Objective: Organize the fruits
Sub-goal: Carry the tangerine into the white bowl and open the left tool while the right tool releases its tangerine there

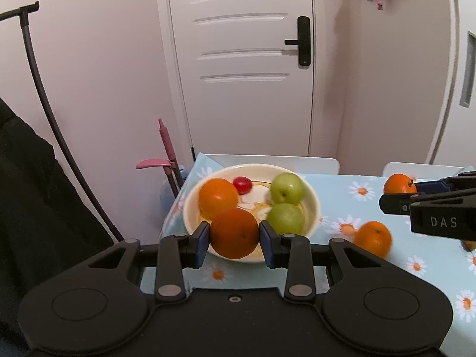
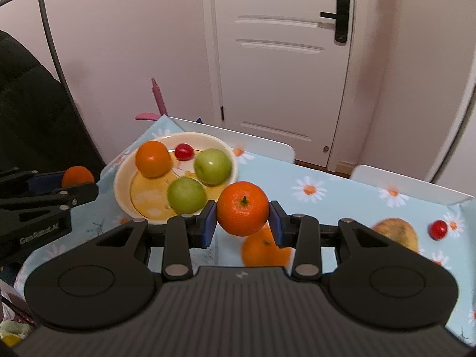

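Observation:
A cream bowl [image 1: 312, 208] [image 2: 125, 175] sits at the table's far left and holds an orange [image 1: 217, 197] [image 2: 153, 159], two green apples [image 1: 287, 188] [image 2: 212, 166] and a small red tomato [image 1: 242, 185] [image 2: 184, 151]. My left gripper [image 1: 234, 241] is shut on an orange [image 1: 234, 233] at the bowl's near rim; it shows in the right wrist view [image 2: 77, 177]. My right gripper [image 2: 242, 218] is shut on another orange [image 2: 242, 208] [image 1: 398, 184], held above the table right of the bowl.
A loose orange [image 1: 373, 238] [image 2: 264, 250] lies on the daisy-print tablecloth [image 1: 357, 202]. A brownish fruit [image 2: 398, 233] and a second red tomato [image 2: 438, 229] lie to the right. White chair backs [image 2: 410, 184] stand behind the table.

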Demonstrator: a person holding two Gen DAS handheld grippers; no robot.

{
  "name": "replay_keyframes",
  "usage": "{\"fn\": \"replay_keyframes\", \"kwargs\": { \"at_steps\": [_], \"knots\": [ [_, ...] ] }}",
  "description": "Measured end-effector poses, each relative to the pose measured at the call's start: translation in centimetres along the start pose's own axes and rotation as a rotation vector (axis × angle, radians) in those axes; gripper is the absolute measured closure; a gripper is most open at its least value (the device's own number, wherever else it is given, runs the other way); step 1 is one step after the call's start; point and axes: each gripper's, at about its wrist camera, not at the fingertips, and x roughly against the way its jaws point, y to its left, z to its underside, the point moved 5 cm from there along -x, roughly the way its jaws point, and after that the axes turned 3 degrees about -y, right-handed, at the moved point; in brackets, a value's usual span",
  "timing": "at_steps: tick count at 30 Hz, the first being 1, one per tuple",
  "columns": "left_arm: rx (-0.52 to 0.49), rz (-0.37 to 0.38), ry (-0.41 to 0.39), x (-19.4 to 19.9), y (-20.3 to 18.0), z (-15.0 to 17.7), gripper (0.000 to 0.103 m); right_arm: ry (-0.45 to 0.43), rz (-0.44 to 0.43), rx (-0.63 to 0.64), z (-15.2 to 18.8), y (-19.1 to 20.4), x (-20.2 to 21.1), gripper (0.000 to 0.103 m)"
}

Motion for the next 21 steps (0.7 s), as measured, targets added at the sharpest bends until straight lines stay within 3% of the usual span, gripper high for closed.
{"fn": "replay_keyframes", "kwargs": {
  "at_steps": [10, 21],
  "knots": [
    [-0.042, 0.052, 0.033, -4.6, 3.7, -1.0, 0.064, 0.033, 0.012, -0.012, -1.4, 4.0, -3.4, 0.051],
    [-0.11, 0.135, 0.083, -10.1, 4.8, -0.7, 0.064, 0.071, 0.078, -0.062, -1.6, 5.8, -6.7, 0.051]
  ]
}}
